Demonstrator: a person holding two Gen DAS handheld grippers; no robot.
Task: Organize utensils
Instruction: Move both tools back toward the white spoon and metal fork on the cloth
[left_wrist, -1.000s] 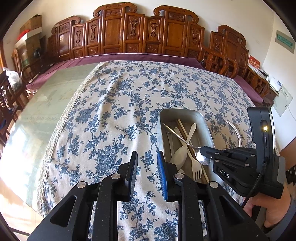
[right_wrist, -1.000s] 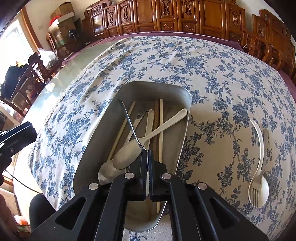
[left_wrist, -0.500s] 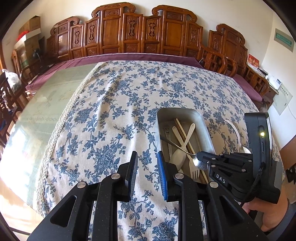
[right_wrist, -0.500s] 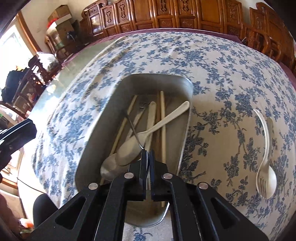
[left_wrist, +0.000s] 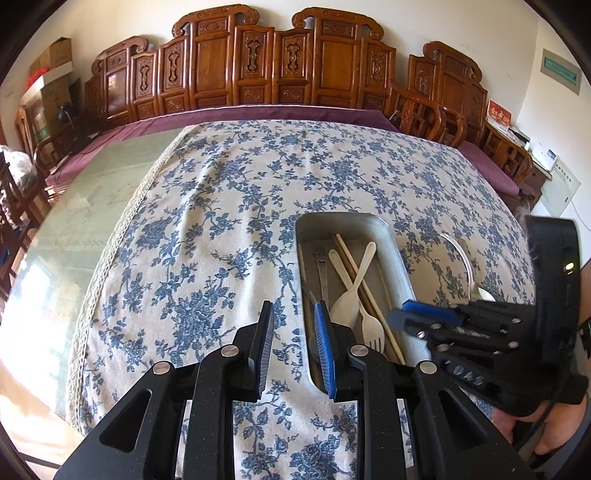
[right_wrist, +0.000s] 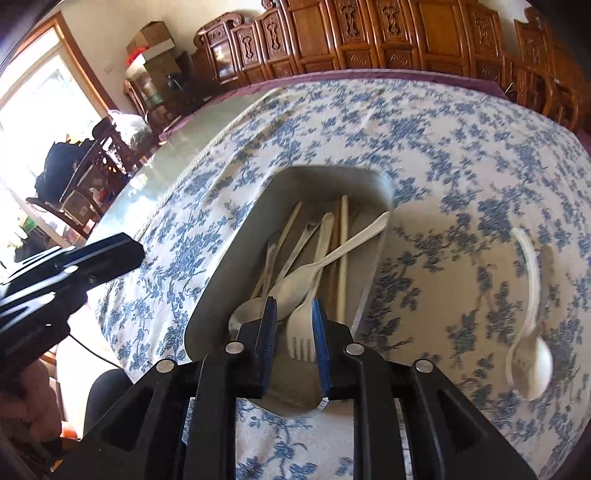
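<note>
On the blue-floral tablecloth (left_wrist: 207, 236), the right gripper (right_wrist: 294, 325) is opening, empty, over the metal tray (right_wrist: 236, 254); the left gripper (left_wrist: 293, 343) hangs narrowly parted, empty.

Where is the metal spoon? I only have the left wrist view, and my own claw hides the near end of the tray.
Observer: The metal spoon lies in the tray, with its bowl at the near end, left of the white spoon.
Operator: What is under the right claw?
Observer: The white fork. Its prongs show through the gap of the right claw, which is opening with nothing pinched.
</note>
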